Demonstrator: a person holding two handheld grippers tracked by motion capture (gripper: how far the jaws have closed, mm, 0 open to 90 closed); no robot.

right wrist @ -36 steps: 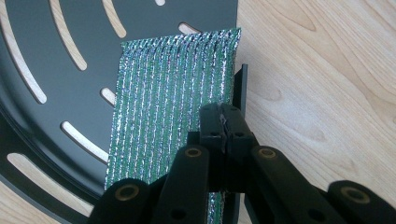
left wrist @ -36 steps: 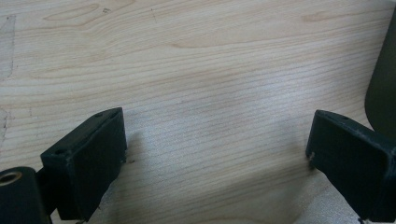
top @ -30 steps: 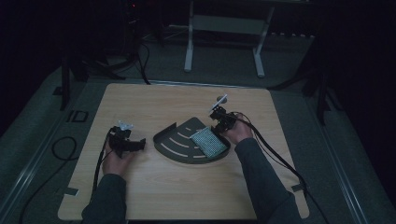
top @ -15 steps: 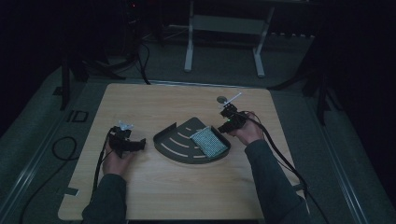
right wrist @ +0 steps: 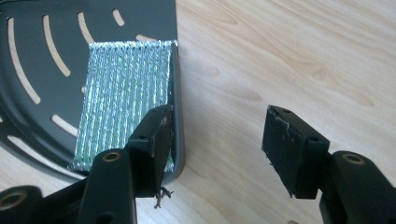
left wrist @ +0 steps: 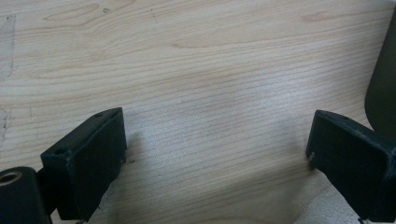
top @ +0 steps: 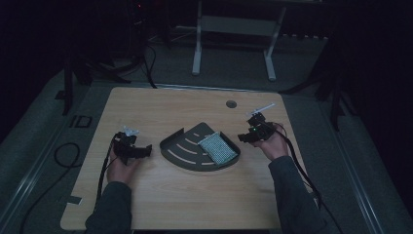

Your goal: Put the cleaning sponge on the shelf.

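A dark fan-shaped slotted tray (top: 182, 148) lies at the middle of the wooden table. A silver-green mesh sponge (top: 217, 148) rests flat on the tray's right part. My right gripper (top: 243, 138) hovers just right of the tray. Its jaws have just been opening and nothing is between them. In the right gripper view the sponge (right wrist: 123, 98) lies on the tray (right wrist: 42, 56) beside the left jaw, and my right gripper (right wrist: 217, 126) is over bare wood. My left gripper (top: 146, 152) sits open left of the tray. In the left gripper view, my left gripper (left wrist: 217, 135) spans bare wood, with the tray edge (left wrist: 383, 84) at the right.
A round cable hole (top: 231, 104) sits in the table behind the tray. A white-legged frame (top: 197, 48) stands on the floor beyond the far edge. Cables (top: 63, 151) loop on the floor at the left. Bare wood surrounds the tray.
The right gripper has drawn off to the right, away from the sponge's far edge, and its jaws have spread apart. The sponge stays on the tray. The left gripper has not moved.
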